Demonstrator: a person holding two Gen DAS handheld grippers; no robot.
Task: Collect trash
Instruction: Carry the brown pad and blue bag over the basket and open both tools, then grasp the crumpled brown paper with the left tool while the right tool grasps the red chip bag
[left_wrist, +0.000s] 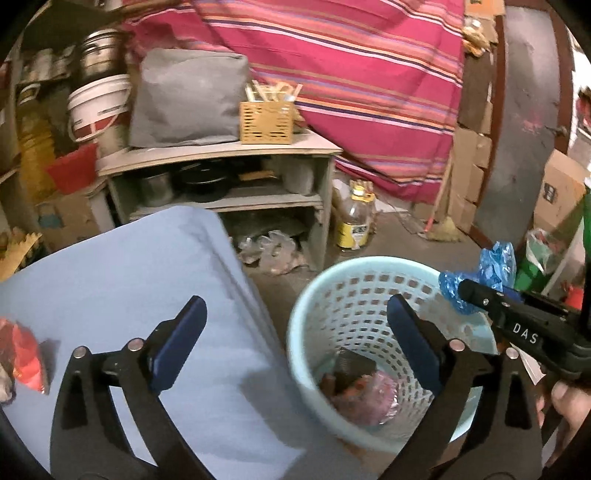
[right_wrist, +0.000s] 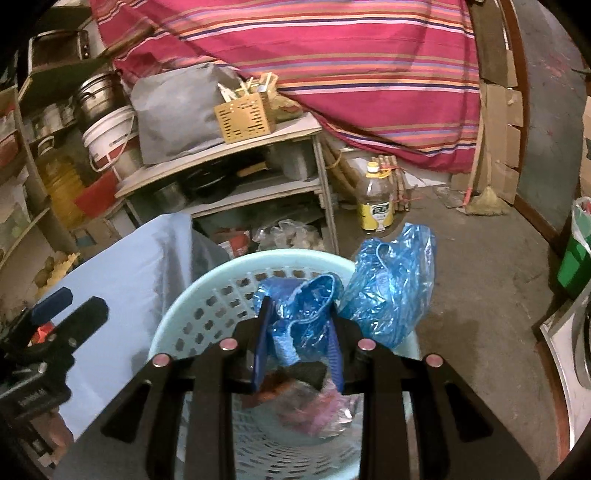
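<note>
The right gripper (right_wrist: 299, 347) is clamped on a blue bag (right_wrist: 388, 291), holding it over the basket (right_wrist: 192, 295). The left gripper (left_wrist: 295, 343) hangs with fingers wide apart and empty, near the basket's left rim. Dropping is the step in hand, I'd say; next the right fingers must part so the bag falls in.

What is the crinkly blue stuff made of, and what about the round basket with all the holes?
The blue stuff looks like thin plastic film: it is shiny, see-through and wrinkled into many small creases. The right gripper is pinching it above the basket. The basket seems to be stiff moulded plastic, pale blue with a dull, smooth finish; its neat rows of holes and even rim suggest that.
</note>
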